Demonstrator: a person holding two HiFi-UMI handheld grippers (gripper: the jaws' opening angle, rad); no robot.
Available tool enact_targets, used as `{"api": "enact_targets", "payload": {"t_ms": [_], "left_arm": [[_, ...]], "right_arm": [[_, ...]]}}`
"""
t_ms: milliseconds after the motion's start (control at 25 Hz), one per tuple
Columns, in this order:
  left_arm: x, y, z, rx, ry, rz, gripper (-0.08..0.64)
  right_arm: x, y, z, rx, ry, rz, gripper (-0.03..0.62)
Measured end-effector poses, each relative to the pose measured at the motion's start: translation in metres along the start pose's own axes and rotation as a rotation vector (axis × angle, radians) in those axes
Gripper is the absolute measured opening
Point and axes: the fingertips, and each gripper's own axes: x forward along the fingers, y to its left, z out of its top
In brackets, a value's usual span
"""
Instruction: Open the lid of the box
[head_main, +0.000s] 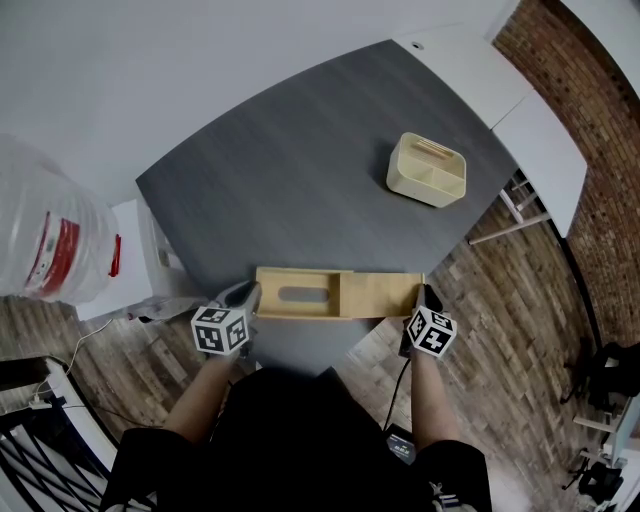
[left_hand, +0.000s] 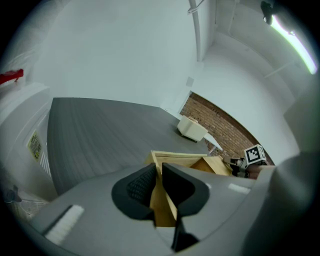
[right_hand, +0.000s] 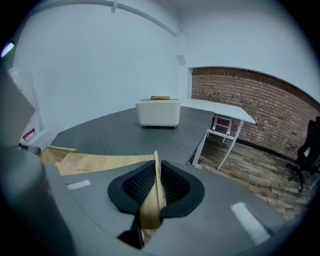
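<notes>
We pinched the box (head_main: 272, 298) end tight with our left fingers (left_hand: 139, 185), and the slid-out lid (head_main: 385, 295) with our right fingers (right_hand: 140, 184), on the tabletop (head_main: 300, 180).

Dark grey table (head_main: 300, 170) being shown against white wall (head_main: 150, 60). Wood-plank floor (head_main: 470, 270) being seen beyond table edge. White desk (head_main: 530, 110) on white metal legs being kept beside brick wall (head_main: 600, 170). Black office chair (right_hand: 305, 160) being seen on floor near brick wall. Room being lit evenly by ceiling light strip (left_hand: 295, 41).
</notes>
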Motion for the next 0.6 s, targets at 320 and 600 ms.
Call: {"api": "enact_targets", "payload": {"t_ms": [320,600], "left_arm": [[-0.0001,0.0007,0.0008,-0.001,-0.001,0.003,0.041],[0.0009,-0.0001,0.0010,-0.002,0.003,0.003,0.040]], "right_arm": [[-0.0039,-0.0026,-0.0040,-0.011,0.004,-0.005,0.035],[0.0004,-0.0053,-0.0013,-0.003,0.000,-0.007,0.038]]}}
